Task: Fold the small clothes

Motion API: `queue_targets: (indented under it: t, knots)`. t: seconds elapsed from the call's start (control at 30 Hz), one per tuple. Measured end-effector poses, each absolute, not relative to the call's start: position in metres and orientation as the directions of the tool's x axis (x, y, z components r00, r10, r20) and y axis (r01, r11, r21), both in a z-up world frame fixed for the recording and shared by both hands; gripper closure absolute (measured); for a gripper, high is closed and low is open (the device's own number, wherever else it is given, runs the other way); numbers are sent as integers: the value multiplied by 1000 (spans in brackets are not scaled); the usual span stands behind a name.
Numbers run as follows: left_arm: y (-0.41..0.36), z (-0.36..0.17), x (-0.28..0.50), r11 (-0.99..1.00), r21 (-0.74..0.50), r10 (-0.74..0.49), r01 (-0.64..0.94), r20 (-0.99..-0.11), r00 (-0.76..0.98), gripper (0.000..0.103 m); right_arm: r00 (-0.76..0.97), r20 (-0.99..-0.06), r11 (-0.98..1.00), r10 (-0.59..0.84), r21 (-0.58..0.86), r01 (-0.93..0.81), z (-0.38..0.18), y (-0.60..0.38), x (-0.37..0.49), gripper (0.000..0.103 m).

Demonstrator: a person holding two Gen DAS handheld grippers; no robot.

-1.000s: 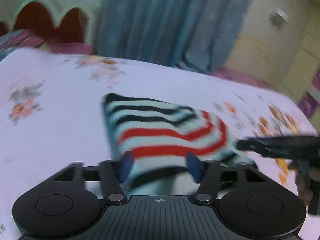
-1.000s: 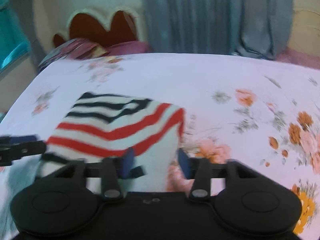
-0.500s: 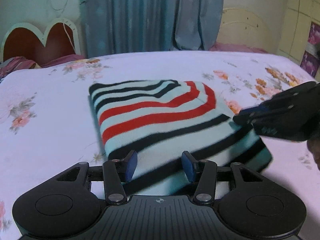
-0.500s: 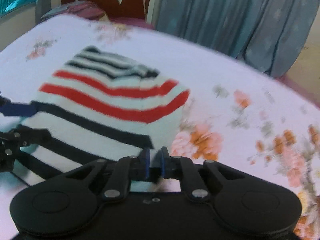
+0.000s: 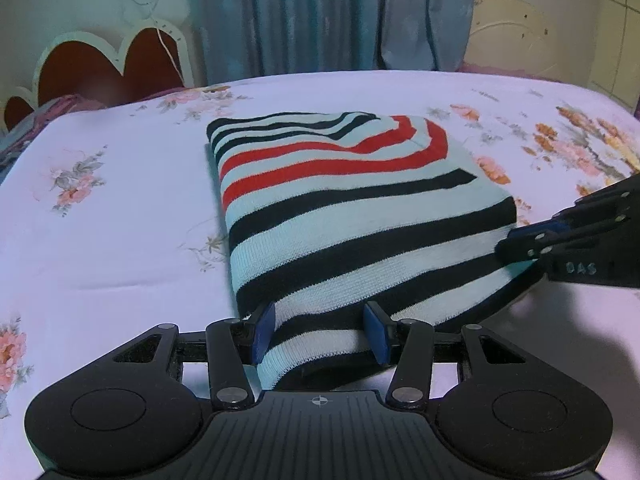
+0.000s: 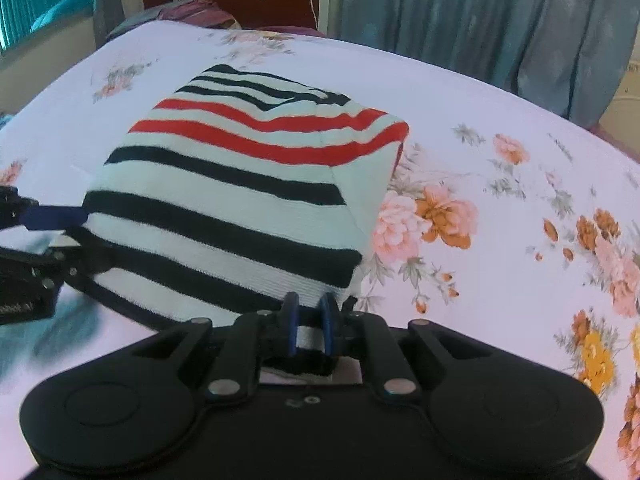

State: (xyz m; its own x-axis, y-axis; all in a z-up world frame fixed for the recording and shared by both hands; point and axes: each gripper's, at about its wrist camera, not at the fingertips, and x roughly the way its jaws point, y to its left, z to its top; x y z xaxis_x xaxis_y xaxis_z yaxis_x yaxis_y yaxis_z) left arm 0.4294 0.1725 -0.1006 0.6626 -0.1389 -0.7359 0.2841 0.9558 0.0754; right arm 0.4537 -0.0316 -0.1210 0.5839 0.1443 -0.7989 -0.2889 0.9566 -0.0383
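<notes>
A folded sweater point(image 5: 340, 208) with pale mint, black and red stripes lies flat on the bed. In the left wrist view my left gripper point(image 5: 320, 336) stands half open at the sweater's near left edge. The fabric lies flat between its blue pads point(image 5: 264, 332) and is not bunched. In the right wrist view my right gripper point(image 6: 307, 326) is at the near right corner of the sweater point(image 6: 240, 184). Its jaws are closing, and a narrow fold of fabric is pinched between the pads. Each gripper shows in the other's view: the right gripper point(image 5: 516, 244), the left gripper point(image 6: 74, 236).
A white sheet point(image 5: 120, 240) with pink and orange flowers covers the bed all around the sweater. A scalloped red headboard point(image 5: 104, 64) and blue curtains point(image 5: 332, 16) stand behind it. A dark bundle of bedding point(image 6: 192, 12) lies near the headboard.
Both grippers came forward and down to the sweater's near edge. The right jaws narrowed from wide apart to a tight pinch on the corner. The left jaws kept their width.
</notes>
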Motion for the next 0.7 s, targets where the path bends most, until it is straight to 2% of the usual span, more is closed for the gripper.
queue_targets:
  t: [0.17, 0.4, 0.7]
  knots:
    - [171, -84, 412, 963, 87, -113, 254, -727, 678, 55, 596, -783, 963, 179, 15, -270, -108, -42, 443, 90]
    - [162, -43, 353, 975, 77, -107, 209, -663, 741, 55, 686, -692, 963, 225, 50, -265, -52, -71, 377, 87]
    - [153, -13, 279, 981, 97, -70, 165, -623, 779, 54, 717, -649, 959, 254, 71, -275, -22, -88, 308, 85]
